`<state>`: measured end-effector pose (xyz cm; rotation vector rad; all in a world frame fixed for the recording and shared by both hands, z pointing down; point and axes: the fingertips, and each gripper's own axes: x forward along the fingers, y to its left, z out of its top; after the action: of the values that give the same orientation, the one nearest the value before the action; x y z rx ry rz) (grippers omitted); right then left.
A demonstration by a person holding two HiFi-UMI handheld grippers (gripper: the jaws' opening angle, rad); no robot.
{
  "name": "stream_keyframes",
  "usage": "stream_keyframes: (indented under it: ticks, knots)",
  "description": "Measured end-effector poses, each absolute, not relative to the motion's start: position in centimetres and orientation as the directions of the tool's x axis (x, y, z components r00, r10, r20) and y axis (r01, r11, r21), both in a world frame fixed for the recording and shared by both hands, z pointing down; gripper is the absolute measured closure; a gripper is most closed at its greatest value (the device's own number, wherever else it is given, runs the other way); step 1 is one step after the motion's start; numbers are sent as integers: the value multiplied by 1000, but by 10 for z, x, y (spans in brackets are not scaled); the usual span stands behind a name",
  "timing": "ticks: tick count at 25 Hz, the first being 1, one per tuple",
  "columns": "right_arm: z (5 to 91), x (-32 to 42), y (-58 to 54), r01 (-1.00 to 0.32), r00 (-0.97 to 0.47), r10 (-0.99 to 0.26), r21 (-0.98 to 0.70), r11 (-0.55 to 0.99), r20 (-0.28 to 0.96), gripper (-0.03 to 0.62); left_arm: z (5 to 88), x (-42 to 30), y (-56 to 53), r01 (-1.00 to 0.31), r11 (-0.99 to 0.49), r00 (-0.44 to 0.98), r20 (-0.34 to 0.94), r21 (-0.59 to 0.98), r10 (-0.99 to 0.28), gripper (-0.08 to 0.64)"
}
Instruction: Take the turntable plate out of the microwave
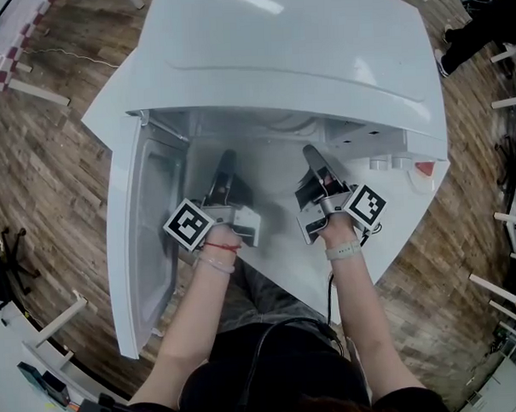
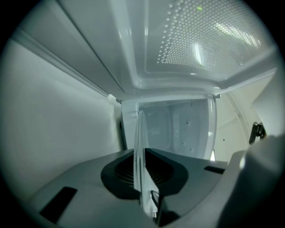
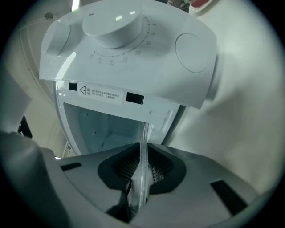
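One microwave [image 1: 303, 54], door [image 1: 140, 249] open at 9 o'clock; our left tongs [image 1: 227, 158] and right tongs [image 1: 312, 152] both clamp one turntable plate [image 2: 141, 149].

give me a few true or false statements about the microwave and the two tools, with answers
1. The microwave has its door shut. False: the door stands open, swung out on the person's left.
2. The left tool is closed on the edge of the glass turntable plate. True.
3. The right tool is empty. False: the plate's rim is pinched between its jaws.
4. The microwave is white. True.
5. The control panel has a round dial. True.
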<state>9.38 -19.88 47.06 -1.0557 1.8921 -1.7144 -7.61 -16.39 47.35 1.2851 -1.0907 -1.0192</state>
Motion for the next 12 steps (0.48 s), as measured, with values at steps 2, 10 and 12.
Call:
stream_keyframes:
  ticks: [2, 10, 12]
  knots:
    - [469, 94, -198, -266, -652, -735, -964, -8, 186, 529, 472, -75, -165, -25, 30, 205, 35, 999, -978, 517]
    - [465, 94, -195, -259, -669, -731, -964, 61, 134, 535, 472, -77, -166, -9, 31, 195, 32, 999, -980, 518]
    - [464, 94, -193, -249, -672, -731, -965, 76, 116, 535, 472, -76, -165, -8, 34, 197, 35, 999, -980, 518]
